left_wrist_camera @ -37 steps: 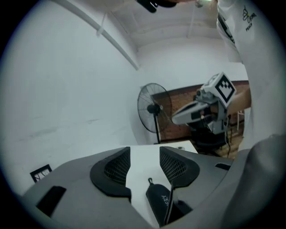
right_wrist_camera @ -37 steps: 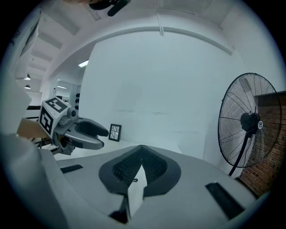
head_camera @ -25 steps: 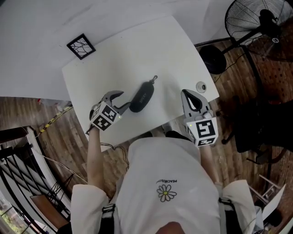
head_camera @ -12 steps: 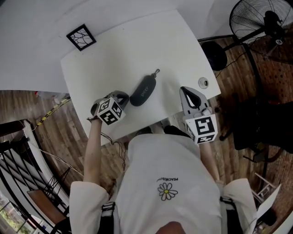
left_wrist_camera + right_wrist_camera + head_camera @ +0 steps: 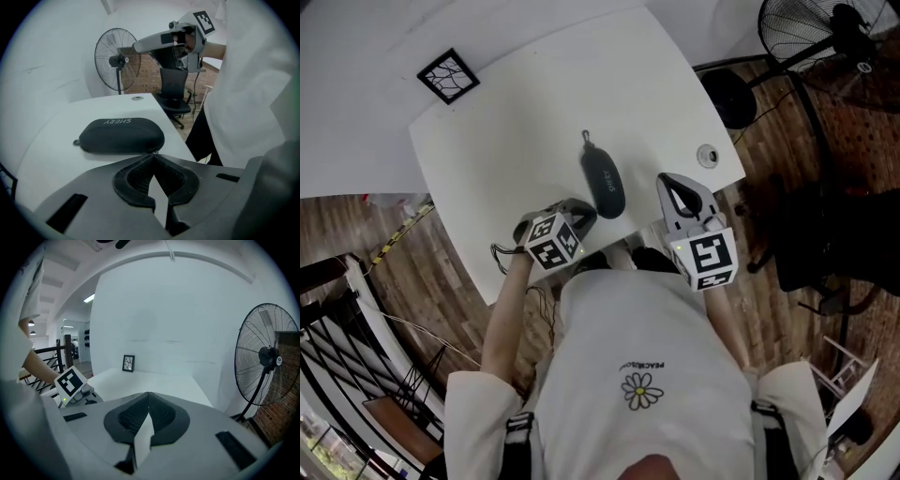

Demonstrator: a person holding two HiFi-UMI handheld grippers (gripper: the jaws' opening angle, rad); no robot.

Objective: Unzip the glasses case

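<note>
The black glasses case (image 5: 603, 178) lies closed on the white table (image 5: 525, 112), close to the near edge. Its zip pull (image 5: 586, 138) is at the end farthest from the person.

The left gripper (image 5: 588, 214) sits low at the near end of the case, with its jaws pinched together and nothing between the pads. In the left gripper view the case (image 5: 122, 135) lies crosswise just past the jaw tips (image 5: 153, 155). The tips are right at its near side, but I cannot tell whether they touch it. The pull (image 5: 76, 142) is off at the left end of the case, well away from the tips.

The right gripper (image 5: 665, 180) hangs to the right of the case, apart from it, over the table's near right corner. In its own view the jaws (image 5: 148, 393) are also closed on nothing and point across the table toward a small picture frame (image 5: 128, 363) at the far wall.
</note>
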